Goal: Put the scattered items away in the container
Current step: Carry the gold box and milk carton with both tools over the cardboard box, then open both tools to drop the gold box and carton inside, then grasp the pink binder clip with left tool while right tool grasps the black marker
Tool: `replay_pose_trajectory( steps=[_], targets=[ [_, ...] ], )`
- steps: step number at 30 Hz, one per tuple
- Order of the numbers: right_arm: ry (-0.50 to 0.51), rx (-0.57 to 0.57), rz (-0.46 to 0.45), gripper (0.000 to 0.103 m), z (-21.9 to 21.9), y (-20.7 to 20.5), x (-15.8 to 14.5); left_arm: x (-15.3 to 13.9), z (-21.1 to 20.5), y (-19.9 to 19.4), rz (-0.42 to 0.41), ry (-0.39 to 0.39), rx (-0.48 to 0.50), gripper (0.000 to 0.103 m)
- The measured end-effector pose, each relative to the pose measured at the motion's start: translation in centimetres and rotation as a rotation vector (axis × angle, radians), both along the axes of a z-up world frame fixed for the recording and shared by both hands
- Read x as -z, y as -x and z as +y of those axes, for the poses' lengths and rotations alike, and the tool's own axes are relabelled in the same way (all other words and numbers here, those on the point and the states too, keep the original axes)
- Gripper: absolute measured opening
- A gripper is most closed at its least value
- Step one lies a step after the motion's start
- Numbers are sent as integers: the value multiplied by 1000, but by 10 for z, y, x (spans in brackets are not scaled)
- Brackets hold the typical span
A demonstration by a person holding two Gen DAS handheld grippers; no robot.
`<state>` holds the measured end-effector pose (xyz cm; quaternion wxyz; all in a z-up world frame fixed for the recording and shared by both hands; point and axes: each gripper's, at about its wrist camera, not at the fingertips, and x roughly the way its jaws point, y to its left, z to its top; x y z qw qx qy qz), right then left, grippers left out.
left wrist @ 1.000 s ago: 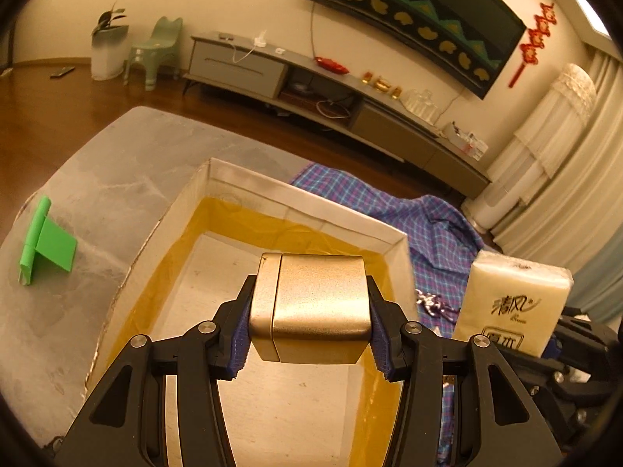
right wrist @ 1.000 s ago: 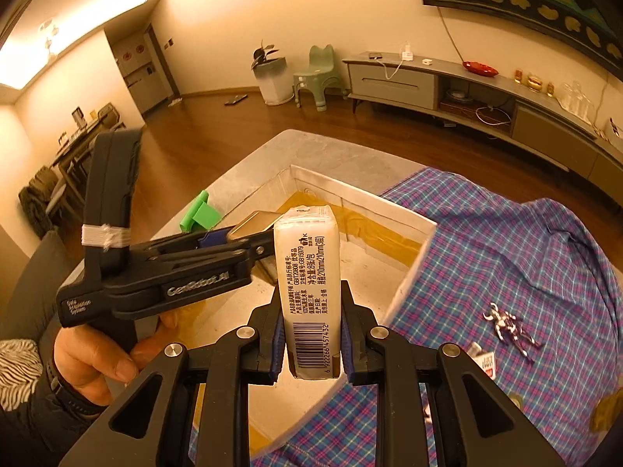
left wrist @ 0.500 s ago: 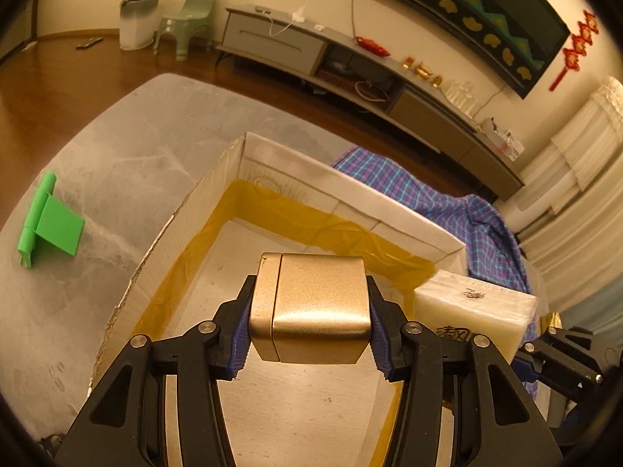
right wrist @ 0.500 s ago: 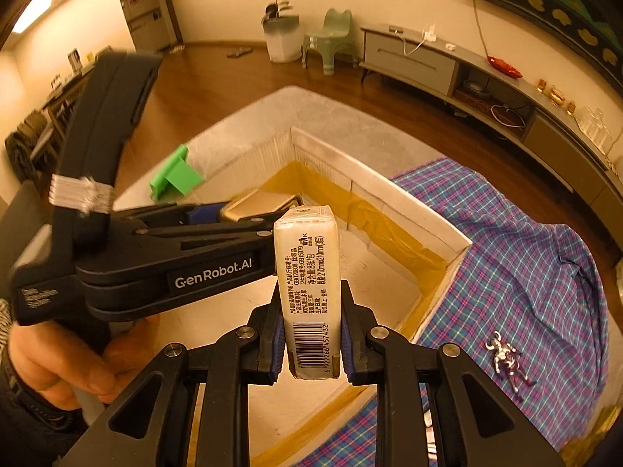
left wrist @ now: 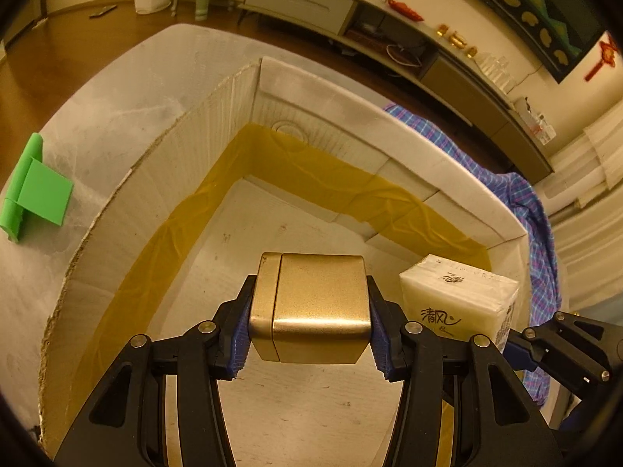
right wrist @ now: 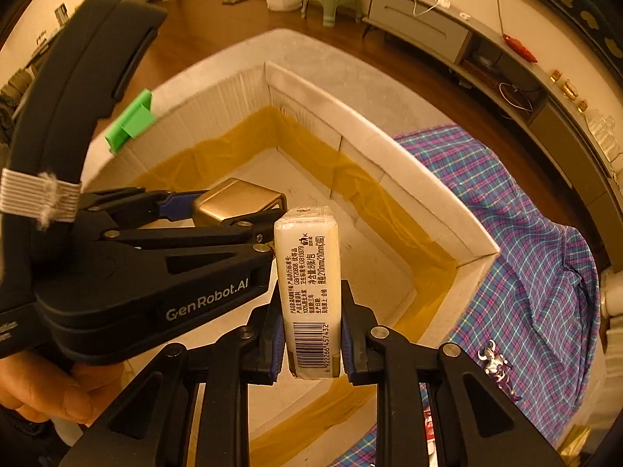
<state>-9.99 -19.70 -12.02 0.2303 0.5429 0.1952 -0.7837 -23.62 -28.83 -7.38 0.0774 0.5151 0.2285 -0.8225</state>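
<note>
My left gripper (left wrist: 309,323) is shut on a gold metal box (left wrist: 315,311) and holds it above the floor of the open white cardboard box (left wrist: 327,89). The gold box also shows in the right wrist view (right wrist: 237,202). My right gripper (right wrist: 311,330) is shut on a white tissue pack (right wrist: 311,288), held upright inside the cardboard box (right wrist: 389,155), just right of the left gripper. The tissue pack also shows in the left wrist view (left wrist: 459,303).
A green plastic piece (left wrist: 35,190) lies on the grey table (left wrist: 117,89) left of the box. A plaid cloth (right wrist: 525,233) lies to the right with a small silver figurine (right wrist: 494,366) on it. Yellow tape lines the box's inner walls.
Both grippers have moved forward and down into the cardboard box with their loads. The tissue pack has come from over the cloth to inside the box's right wall.
</note>
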Motion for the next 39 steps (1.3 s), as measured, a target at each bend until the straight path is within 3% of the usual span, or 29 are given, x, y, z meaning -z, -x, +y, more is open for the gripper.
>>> replay_pose_trajectory(
  steps=[5, 13, 18, 21, 25, 30, 33, 39],
  targets=[
    [-39, -5, -27, 25, -7, 7, 10, 0, -3, 2, -7, -22, -7, 53],
    [-19, 23, -46, 26, -9, 10, 9, 1, -13, 3, 4, -55, -32, 53],
    [-8, 60, -11, 36, -3, 6, 2, 2, -20, 3, 18, -82, -45, 57],
    [36, 79, 24, 40, 4, -4, -11, -1, -24, 2, 32, -86, -41, 59],
    [172, 79, 92, 40, 26, -37, -44, -11, -19, -8, 61, -73, -13, 60],
    [338, 58, 190, 41, 76, -99, -75, -44, 13, -41, 168, 57, 98, 60],
    [398, 81, 209, 41, 107, -130, -78, -64, 44, -67, 257, 92, 195, 60],
    [434, 164, 246, 41, 174, -179, -63, -103, 106, -127, 437, 48, 373, 60]
  ],
)
